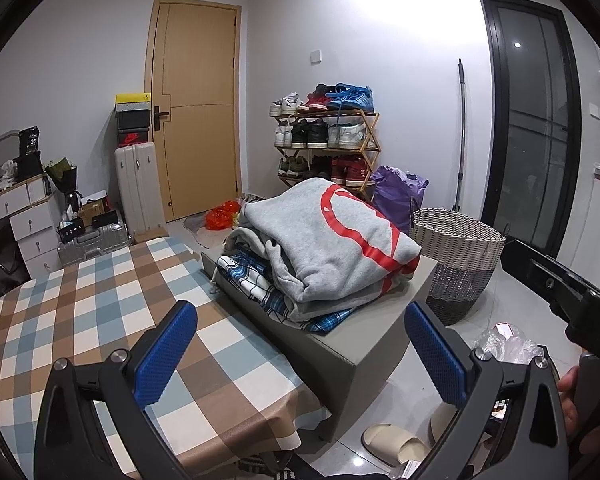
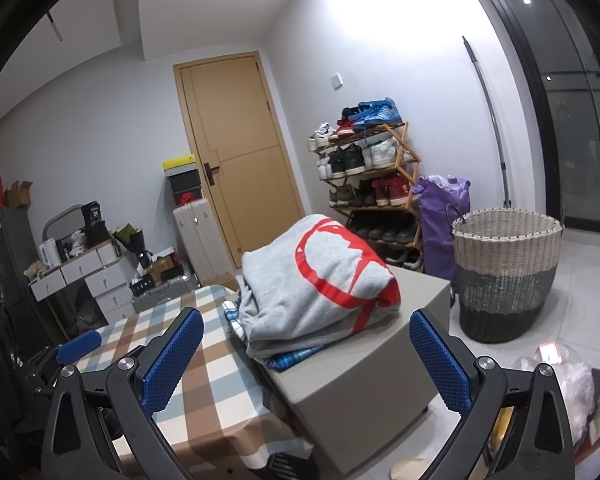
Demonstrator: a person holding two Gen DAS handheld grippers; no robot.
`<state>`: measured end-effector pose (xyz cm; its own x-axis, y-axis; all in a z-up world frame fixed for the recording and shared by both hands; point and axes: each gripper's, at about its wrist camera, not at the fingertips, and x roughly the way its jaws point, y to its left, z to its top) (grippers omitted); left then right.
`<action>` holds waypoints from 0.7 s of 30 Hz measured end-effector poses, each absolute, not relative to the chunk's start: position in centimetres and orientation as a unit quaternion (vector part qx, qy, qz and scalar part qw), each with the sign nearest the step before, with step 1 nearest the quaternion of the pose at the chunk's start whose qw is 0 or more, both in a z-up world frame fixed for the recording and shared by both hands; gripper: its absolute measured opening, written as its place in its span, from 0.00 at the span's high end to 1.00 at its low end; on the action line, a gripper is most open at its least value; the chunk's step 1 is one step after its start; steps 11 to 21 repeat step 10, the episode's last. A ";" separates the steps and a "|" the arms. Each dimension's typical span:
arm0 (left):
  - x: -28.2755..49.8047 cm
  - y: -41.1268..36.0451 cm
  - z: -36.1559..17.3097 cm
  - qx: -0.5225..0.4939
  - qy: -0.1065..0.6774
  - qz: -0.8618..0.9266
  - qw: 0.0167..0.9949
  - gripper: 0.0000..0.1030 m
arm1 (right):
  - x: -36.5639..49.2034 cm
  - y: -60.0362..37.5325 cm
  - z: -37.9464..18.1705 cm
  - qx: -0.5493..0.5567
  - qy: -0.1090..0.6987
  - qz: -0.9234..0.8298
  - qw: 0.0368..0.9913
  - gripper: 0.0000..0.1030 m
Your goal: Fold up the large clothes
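Note:
A folded grey sweatshirt with a red print (image 1: 332, 240) (image 2: 320, 280) tops a stack of clothes, with blue plaid fabric (image 1: 252, 280) (image 2: 292, 358) under it, on a grey box stool (image 1: 380, 320) (image 2: 364, 392). My left gripper (image 1: 300, 354) is open and empty, held in the air short of the stack, over the corner of the checked tablecloth (image 1: 100, 300). My right gripper (image 2: 306, 356) is open too, empty, and faces the same stack. The right gripper's body shows at the right edge of the left wrist view, and a blue fingertip (image 2: 78, 340) of the left gripper shows in the right wrist view.
A woven laundry basket (image 1: 456, 256) (image 2: 504, 272) stands on the tiled floor right of the stool, a purple bag (image 1: 396, 192) and shoe rack (image 1: 328, 136) behind. Slippers (image 1: 396, 442) and plastic bags (image 1: 504, 344) lie on the floor. Suitcases, drawers and a door line the back wall.

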<state>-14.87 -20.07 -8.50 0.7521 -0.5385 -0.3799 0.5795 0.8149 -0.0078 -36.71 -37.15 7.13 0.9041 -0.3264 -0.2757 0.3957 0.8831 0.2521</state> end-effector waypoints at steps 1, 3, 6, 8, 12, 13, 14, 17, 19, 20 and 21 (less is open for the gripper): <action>-14.8 -20.0 -8.5 0.054 0.186 -0.299 0.934 0.02 | -36.6 -37.2 7.2 0.152 0.113 -0.187 0.964 0.00; -14.7 -20.0 -8.6 0.051 0.188 -0.300 0.934 0.02 | -36.6 -37.1 7.2 0.150 0.112 -0.186 0.964 0.00; -14.6 -19.9 -8.6 0.052 0.188 -0.300 0.934 0.02 | -36.6 -37.0 7.1 0.149 0.113 -0.186 0.965 0.00; -14.6 -19.9 -8.6 0.052 0.188 -0.303 0.933 0.02 | -36.5 -37.0 7.1 0.148 0.114 -0.186 0.965 0.00; -14.6 -19.9 -8.7 0.056 0.192 -0.309 0.930 0.02 | -36.5 -37.0 7.0 0.147 0.115 -0.186 0.965 0.00; -14.6 -19.9 -8.7 0.056 0.192 -0.309 0.930 0.02 | -36.5 -37.0 7.0 0.147 0.115 -0.186 0.965 0.00; -14.6 -19.9 -8.7 0.056 0.192 -0.309 0.930 0.02 | -36.5 -37.0 7.0 0.147 0.115 -0.186 0.965 0.00; -14.6 -19.9 -8.7 0.056 0.192 -0.309 0.930 0.02 | -36.5 -37.0 7.0 0.147 0.115 -0.186 0.965 0.00; -14.6 -19.9 -8.7 0.056 0.192 -0.309 0.930 0.02 | -36.5 -37.0 7.0 0.147 0.115 -0.186 0.965 0.00; -14.6 -19.9 -8.7 0.056 0.192 -0.309 0.930 0.02 | -36.5 -37.0 7.0 0.147 0.115 -0.186 0.965 0.00; -14.6 -19.9 -8.7 0.056 0.192 -0.309 0.930 0.02 | -36.5 -37.0 7.0 0.147 0.115 -0.186 0.965 0.00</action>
